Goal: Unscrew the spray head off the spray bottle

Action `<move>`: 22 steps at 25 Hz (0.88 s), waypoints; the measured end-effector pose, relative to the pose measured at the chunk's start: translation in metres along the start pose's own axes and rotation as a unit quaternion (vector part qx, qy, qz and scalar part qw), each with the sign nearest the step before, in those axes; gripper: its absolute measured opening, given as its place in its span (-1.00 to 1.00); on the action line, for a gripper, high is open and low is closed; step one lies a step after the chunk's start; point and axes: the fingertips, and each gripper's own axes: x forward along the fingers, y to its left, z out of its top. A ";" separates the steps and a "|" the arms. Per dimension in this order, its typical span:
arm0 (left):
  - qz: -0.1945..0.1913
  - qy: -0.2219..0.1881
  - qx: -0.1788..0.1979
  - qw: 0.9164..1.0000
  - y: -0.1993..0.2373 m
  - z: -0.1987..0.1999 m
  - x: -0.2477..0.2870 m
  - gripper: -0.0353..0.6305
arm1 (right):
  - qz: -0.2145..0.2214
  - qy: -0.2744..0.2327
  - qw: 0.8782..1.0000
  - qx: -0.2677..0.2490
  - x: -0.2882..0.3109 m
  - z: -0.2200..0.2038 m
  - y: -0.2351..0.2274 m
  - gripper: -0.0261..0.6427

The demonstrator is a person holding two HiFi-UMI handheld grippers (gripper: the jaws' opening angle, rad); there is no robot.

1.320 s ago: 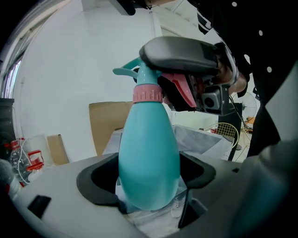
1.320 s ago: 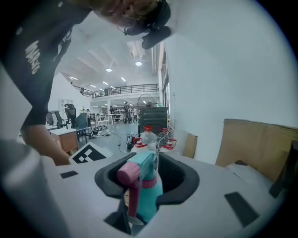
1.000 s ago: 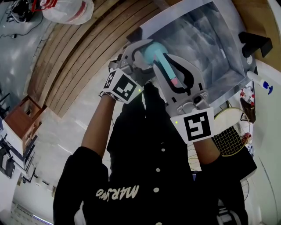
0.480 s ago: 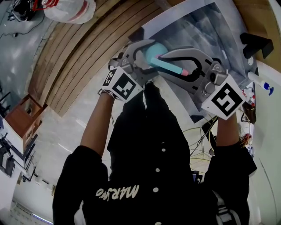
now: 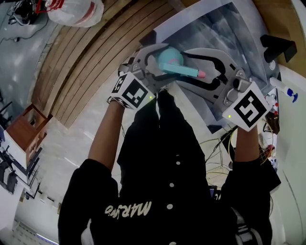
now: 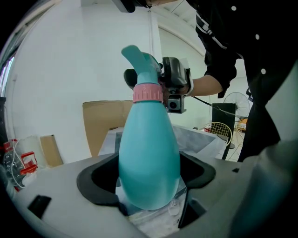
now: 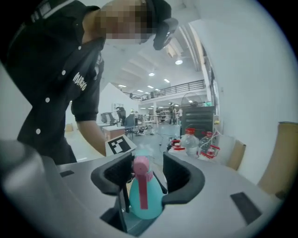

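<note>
Spray bottle [image 6: 149, 158], teal and teardrop-shaped, sits clenched at its fat lower body in my left claw [image 6: 148, 179]. Both dark pads press on its sides, and its neck points away from that claw's camera. A pink collar [image 6: 148, 93] rings the neck. Above it is the spray head [image 7: 141, 179], teal with a pink nozzle and a pink trigger strip.

My right claw [image 7: 148, 169] stands around that head from the opposite side. Its jaws have just been opening, and the head is between them now. There is a clear gap at the pad on that view's right, and the other pad is just beside the nozzle, so this claw is released, not gripping.

In the head view I see the bottle held up in front of my chest, over the near edge of a grey printed sheet [image 5: 224, 33]. The two marker cubes flank it, left [image 5: 132, 92] and right [image 5: 246, 109]. Wooden planks [image 5: 91, 52] run off to the left of the sheet, with a white plastic bag [image 5: 71, 10] beyond them.

Further out, the right gripper view shows clear bottles with red caps [image 7: 191, 142]. The left gripper view shows a cardboard panel [image 6: 100, 123] and a standing fan [image 6: 233, 100].
</note>
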 end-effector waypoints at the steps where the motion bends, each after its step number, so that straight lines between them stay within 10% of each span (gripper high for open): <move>1: 0.001 0.000 0.001 1.000 0.000 0.000 0.000 0.34 | -0.034 -0.013 0.999 0.016 -0.008 0.004 -0.003 -0.23; 4: 0.001 -0.001 0.001 1.000 0.000 0.000 0.001 0.34 | -0.185 -0.053 0.979 0.062 -0.039 0.014 -0.011 -0.14; 9: 0.004 -0.002 -0.001 1.000 0.000 0.000 0.000 0.33 | -0.397 -0.059 0.912 0.086 -0.068 0.011 0.006 -0.13; 22: 0.012 -0.004 -0.009 1.000 0.003 0.000 0.001 0.33 | -0.394 0.021 0.915 0.084 0.002 -0.008 0.028 -0.01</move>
